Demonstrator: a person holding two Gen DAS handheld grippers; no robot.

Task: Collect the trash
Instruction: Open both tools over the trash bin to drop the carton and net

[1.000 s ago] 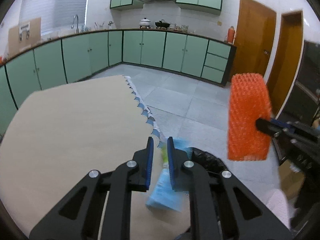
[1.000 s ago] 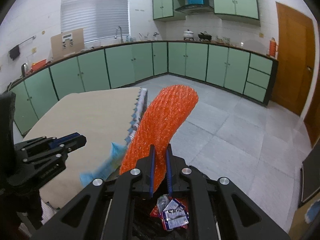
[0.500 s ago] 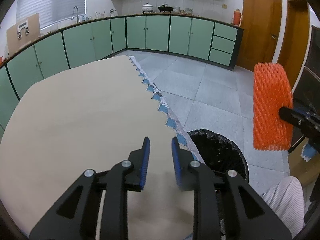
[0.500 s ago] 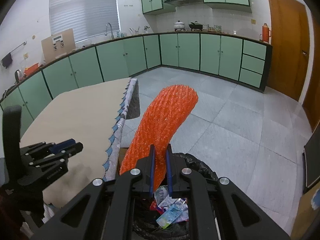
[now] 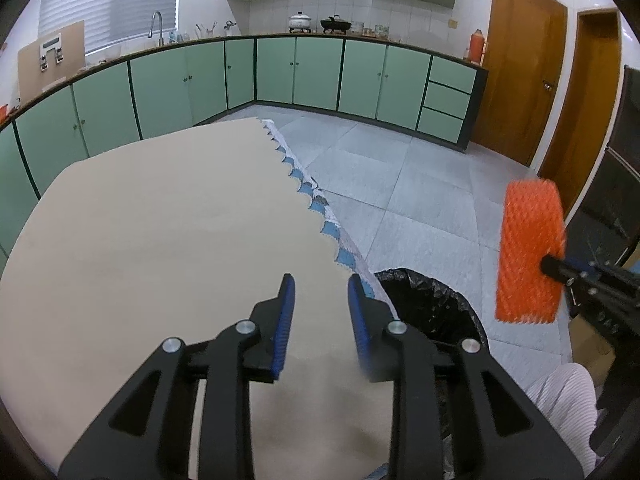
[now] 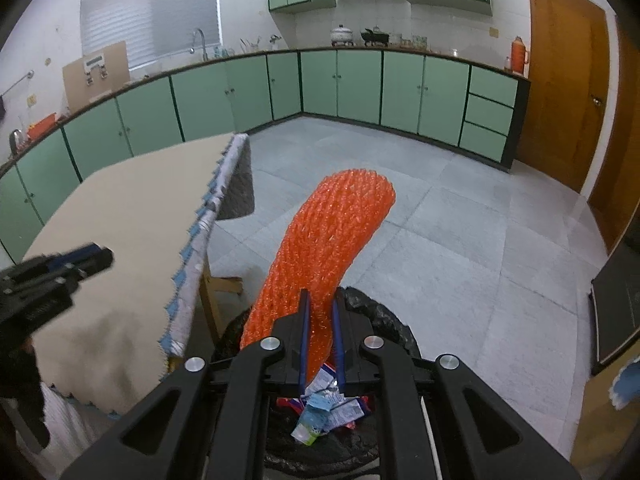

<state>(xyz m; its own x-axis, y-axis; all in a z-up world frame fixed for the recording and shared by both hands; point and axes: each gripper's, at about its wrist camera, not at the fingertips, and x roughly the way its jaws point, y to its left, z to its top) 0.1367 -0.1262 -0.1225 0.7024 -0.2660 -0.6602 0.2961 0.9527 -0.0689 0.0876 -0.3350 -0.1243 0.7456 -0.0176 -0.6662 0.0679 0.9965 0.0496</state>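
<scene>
Right tool [image 6: 320, 328] clamped on the orange foam net [image 6: 332, 240], lower centre of right wrist view, net sticking up above the black-lined trash bin [image 6: 392, 328]. In the left wrist view the net sits at right edge, beside and above the bin [image 5: 432, 304]. Bin already has wrappers [image 6: 328, 404] inside, so part of the job looks done. Net not dropped yet; likely needs lowering and release.

Left tool [image 5: 318, 312] at lower centre, jaws opening, nothing between them, over the counter [image 5: 160, 240]. Counter top is beige cloth, no trash visible on it, so the net may be the last piece; near edge hidden by the tool.

Around: green cabinets [image 5: 360, 76] upper frame, wooden door [image 5: 520, 80] upper right, tiled floor [image 6: 460, 240]. Counter edge just beside the bin; nothing else blocks the drop.
</scene>
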